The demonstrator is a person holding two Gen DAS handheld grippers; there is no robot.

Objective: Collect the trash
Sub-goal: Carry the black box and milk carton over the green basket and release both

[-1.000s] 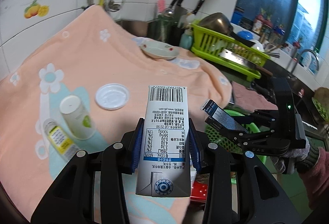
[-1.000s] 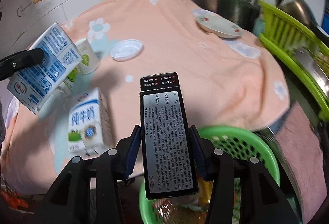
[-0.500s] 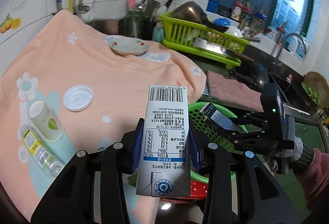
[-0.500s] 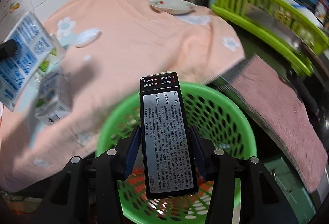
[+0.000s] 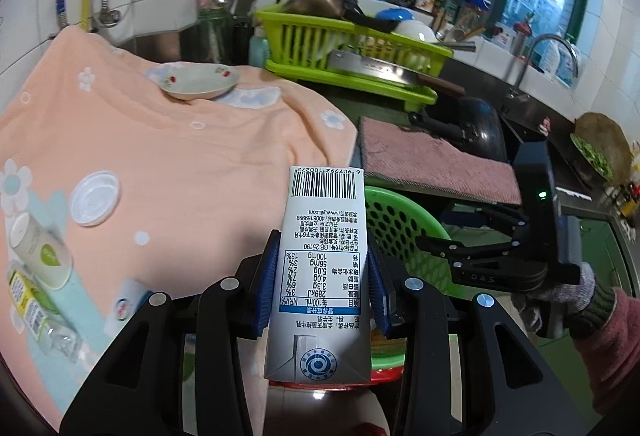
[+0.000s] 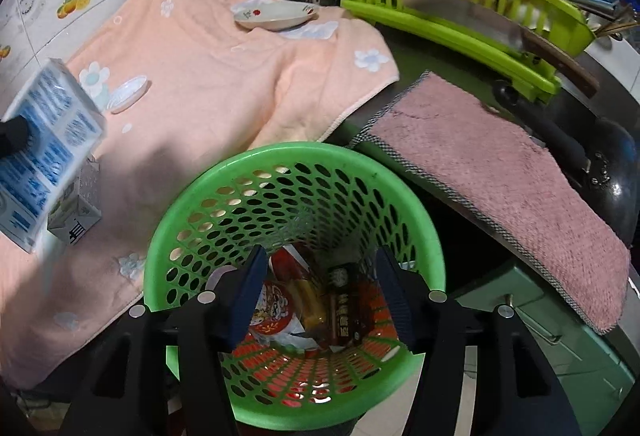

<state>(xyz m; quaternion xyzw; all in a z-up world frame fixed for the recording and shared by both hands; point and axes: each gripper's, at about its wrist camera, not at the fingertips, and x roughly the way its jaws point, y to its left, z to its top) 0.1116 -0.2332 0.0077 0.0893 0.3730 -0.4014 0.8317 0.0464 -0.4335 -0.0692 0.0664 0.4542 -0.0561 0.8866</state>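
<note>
My left gripper (image 5: 322, 284) is shut on a white and blue milk carton (image 5: 322, 268), held beside the counter edge near the green perforated basket (image 5: 404, 236). The carton also shows at the left of the right wrist view (image 6: 44, 160). My right gripper (image 6: 324, 296) is open and empty, directly above the basket (image 6: 224, 172). The dark box (image 6: 346, 300) lies inside the basket among other trash. A second milk carton (image 6: 78, 212), a plastic lid (image 5: 94, 198), a paper cup (image 5: 40, 252) and a small bottle (image 5: 28, 302) lie on the peach towel (image 5: 192, 156).
A saucer (image 5: 198, 84) sits at the towel's far end. A lime dish rack (image 5: 352, 52) with a cleaver and pans stands behind. A pink cloth (image 6: 508, 172) hangs over the counter edge right of the basket, beside a black wok (image 6: 616, 172).
My right gripper opened and let go of the dark box, which now lies in the basket. My left gripper carried the milk carton rightwards, closer to the basket.
</note>
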